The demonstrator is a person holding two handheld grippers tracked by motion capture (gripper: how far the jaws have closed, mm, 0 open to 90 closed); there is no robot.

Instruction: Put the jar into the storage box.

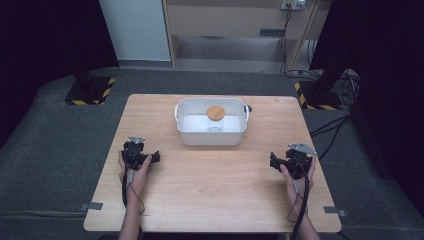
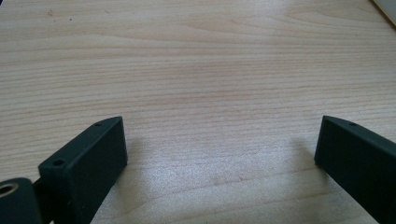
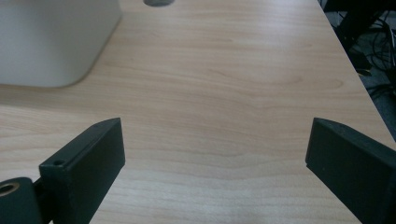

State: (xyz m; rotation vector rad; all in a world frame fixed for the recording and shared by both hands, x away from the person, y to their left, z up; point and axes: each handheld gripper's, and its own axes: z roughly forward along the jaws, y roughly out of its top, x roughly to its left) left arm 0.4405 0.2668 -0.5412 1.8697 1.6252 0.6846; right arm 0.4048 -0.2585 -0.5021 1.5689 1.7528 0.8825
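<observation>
A white tub with two handles stands at the middle back of the wooden table. Inside it stands a clear jar with a round wooden lid. My left gripper rests in a hand at the table's left, well short of the tub. Its jaws stand wide open over bare wood. At the right side a hand holds my right gripper, also open with nothing between its jaws. The tub's wall shows ahead and to the left of it.
A small dark round spot lies on the table beside the tub's right handle, seen as a grey oval in the right gripper view. Cables trail on the floor past the table's right edge. Wood lies bare between the two grippers.
</observation>
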